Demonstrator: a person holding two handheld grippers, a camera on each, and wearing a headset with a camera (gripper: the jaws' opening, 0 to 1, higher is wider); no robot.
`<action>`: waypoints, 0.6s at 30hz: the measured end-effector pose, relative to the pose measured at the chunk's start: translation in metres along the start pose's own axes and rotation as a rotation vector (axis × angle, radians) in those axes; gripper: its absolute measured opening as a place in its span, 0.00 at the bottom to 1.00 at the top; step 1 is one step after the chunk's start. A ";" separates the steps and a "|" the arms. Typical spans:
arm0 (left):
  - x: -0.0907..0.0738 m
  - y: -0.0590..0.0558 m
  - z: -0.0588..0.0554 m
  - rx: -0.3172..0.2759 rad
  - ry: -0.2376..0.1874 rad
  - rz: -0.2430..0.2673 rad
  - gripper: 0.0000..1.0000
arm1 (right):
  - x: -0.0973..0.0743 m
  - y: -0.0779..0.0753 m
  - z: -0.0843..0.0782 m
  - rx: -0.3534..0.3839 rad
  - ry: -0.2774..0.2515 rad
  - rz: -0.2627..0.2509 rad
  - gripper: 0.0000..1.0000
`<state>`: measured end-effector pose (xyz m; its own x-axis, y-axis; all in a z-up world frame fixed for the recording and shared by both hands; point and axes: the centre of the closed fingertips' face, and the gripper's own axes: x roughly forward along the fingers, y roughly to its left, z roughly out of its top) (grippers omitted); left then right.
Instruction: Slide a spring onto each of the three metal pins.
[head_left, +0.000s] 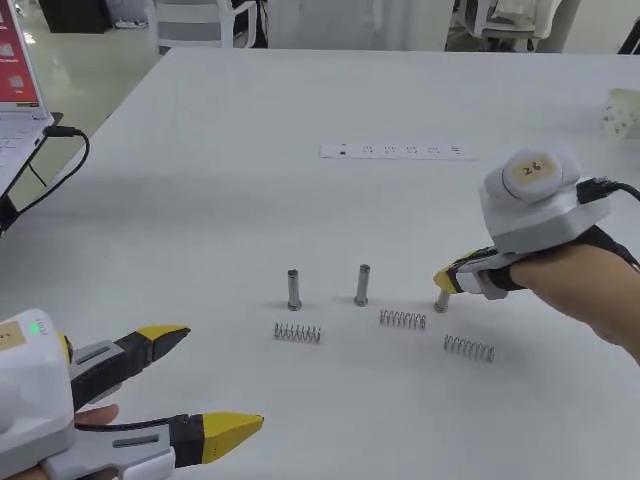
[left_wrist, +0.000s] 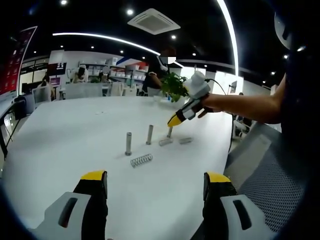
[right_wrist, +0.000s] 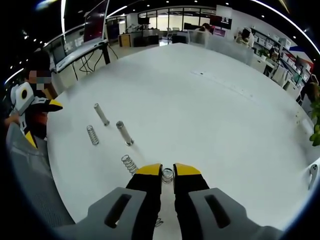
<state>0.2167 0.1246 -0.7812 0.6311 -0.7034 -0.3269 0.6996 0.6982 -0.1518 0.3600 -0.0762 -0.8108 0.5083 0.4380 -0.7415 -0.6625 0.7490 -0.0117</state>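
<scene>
Three metal pins stand upright in a row on the white table: the left pin (head_left: 293, 289), the middle pin (head_left: 362, 285) and the right pin (head_left: 441, 300). A spring lies on its side in front of each: the left spring (head_left: 297, 332), the middle spring (head_left: 402, 319) and the right spring (head_left: 468, 348). My right gripper (head_left: 450, 283) is shut on the right pin (right_wrist: 167, 175), whose top shows between the yellow tips. My left gripper (head_left: 215, 380) hovers wide open near the table's front left with nothing in it, well short of the left pin (left_wrist: 128, 143).
A white power strip (head_left: 395, 151) lies farther back on the table. A laptop (head_left: 15, 110) with a black cable (head_left: 60, 170) sits at the far left edge. The table's near edge runs just beneath my left gripper (left_wrist: 155, 177).
</scene>
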 end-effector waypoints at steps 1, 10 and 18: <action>0.000 0.000 0.000 0.000 0.001 0.000 0.75 | 0.000 0.000 0.000 -0.001 0.001 0.001 0.06; 0.000 0.000 0.000 0.000 -0.001 0.001 0.75 | 0.000 -0.001 0.000 -0.003 -0.003 0.001 0.07; 0.000 0.001 0.000 0.000 0.000 0.001 0.75 | -0.001 0.001 0.000 -0.010 -0.002 0.003 0.09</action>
<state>0.2168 0.1253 -0.7810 0.6316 -0.7031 -0.3268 0.6994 0.6986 -0.1512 0.3591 -0.0760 -0.8102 0.5073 0.4418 -0.7399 -0.6696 0.7425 -0.0158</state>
